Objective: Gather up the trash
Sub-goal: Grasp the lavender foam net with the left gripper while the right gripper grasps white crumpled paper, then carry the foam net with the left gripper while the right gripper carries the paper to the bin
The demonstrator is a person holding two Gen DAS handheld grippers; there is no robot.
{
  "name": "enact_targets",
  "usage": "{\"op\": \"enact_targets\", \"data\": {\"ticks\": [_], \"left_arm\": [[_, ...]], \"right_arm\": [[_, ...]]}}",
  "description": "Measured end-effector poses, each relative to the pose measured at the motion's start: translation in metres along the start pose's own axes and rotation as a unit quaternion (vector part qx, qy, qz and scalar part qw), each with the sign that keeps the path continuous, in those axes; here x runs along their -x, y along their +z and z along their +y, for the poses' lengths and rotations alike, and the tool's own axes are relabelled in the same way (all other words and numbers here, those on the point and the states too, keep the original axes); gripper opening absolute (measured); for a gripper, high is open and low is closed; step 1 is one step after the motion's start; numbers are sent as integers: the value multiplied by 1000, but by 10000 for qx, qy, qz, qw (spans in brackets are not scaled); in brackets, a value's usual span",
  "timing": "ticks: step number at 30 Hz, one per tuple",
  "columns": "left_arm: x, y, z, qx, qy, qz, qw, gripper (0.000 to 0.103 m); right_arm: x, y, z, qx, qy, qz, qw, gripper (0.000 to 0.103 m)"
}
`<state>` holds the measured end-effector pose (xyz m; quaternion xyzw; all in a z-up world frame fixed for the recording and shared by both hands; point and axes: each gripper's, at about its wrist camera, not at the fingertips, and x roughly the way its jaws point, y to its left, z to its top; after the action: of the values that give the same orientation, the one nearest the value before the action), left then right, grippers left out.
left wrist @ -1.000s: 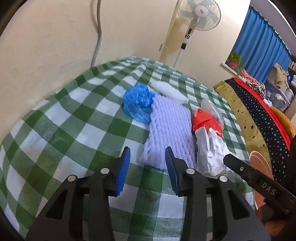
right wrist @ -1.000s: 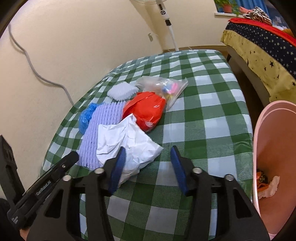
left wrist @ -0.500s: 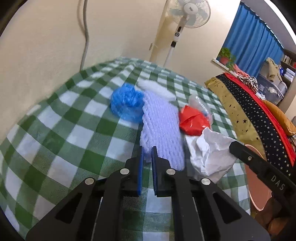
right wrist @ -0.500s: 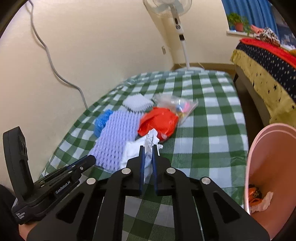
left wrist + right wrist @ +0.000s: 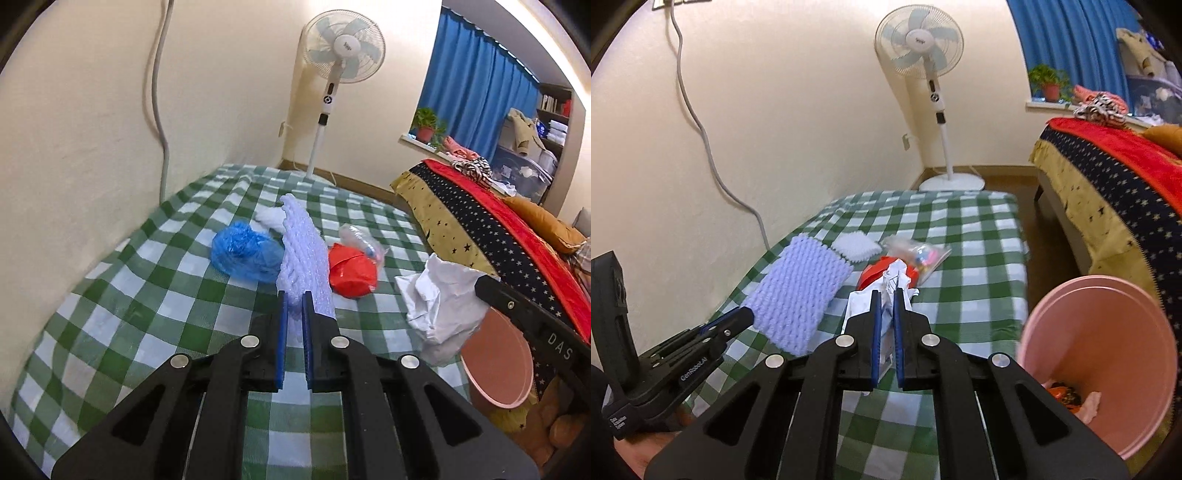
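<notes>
My left gripper [image 5: 293, 300] is shut on the near end of a lavender foam net sleeve [image 5: 303, 251], which hangs lifted off the green checked tablecloth [image 5: 147, 295]. My right gripper [image 5: 885, 300] is shut on a crumpled white paper [image 5: 897, 277], held above the cloth; the left wrist view shows this paper [image 5: 439, 299] at the right. On the cloth lie a blue plastic bag [image 5: 245, 254], a red bag [image 5: 351, 271], a clear bag [image 5: 916, 253] and a white foam piece [image 5: 857, 245]. A pink bin [image 5: 1108, 317] stands right of the table with some trash in it.
A cream wall with a grey cable [image 5: 162, 129] runs along the table's left side. A standing fan [image 5: 923, 48] is beyond the far end. A bed with a starred cover [image 5: 1108, 192] lies to the right, past the bin.
Both grippers went from open to shut, the left on the foam net, the right on the white paper. Both then rose, lifting these off the cloth.
</notes>
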<state>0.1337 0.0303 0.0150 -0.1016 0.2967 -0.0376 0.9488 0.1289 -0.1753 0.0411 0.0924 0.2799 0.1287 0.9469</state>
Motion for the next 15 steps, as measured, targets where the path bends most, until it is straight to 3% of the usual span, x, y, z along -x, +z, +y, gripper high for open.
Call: {"op": "enact_targets", "data": {"ticks": [15], "left_arm": [[43,-5,-30,-344,-324,-203,9987,7]], "right_arm": [[72,21,-17,-66,-491,-456,9977,6]]}}
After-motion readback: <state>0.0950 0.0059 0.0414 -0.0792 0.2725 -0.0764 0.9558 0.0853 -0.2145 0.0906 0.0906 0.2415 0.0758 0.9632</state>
